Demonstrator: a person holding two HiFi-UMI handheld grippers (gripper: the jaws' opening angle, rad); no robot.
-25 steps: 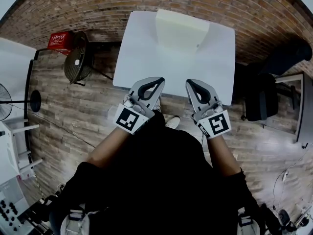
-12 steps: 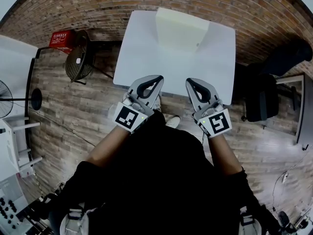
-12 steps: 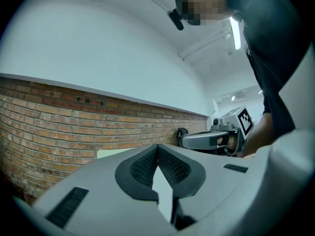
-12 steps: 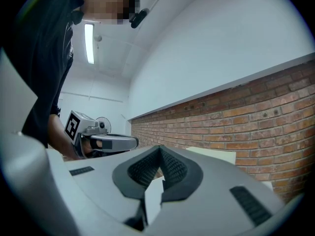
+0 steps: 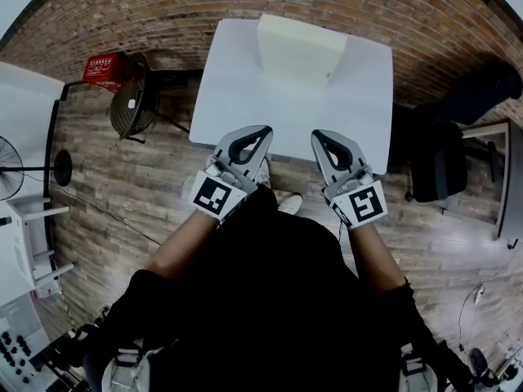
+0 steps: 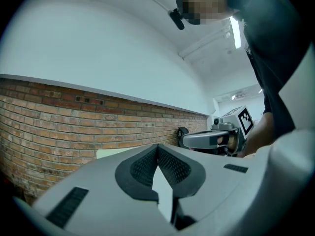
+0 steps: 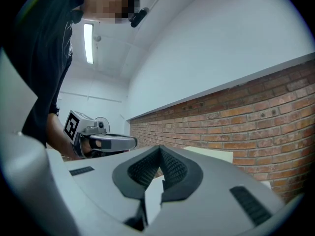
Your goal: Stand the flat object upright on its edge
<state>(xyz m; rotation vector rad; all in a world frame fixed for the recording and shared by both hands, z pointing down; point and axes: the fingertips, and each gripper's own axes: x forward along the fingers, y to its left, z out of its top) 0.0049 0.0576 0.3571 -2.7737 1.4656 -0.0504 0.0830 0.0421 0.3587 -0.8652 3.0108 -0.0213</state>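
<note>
Over near bench [image 5: 237, 88] edge, left claw [image 5: 263, 131] and right claw [image 5: 316, 136] both pressed together, empty; flat object [image 5: 301, 51] well apart. Levering it up could skid it off the far edge.

A red box [image 5: 102, 67] and a dark round seat [image 5: 131, 104] stand left of the white table [image 5: 237, 96].

The slab [image 5: 301, 50] you are to stand up is a plain, pale cream rectangle with straight edges and square corners. You will find it at the far side of the white table [image 5: 237, 96], about midway along that edge and close to the brick wall [image 5: 163, 6]. From your head view it seems to rest on its broad face, but you cannot tell for sure whether it lies flat or leans.
</note>
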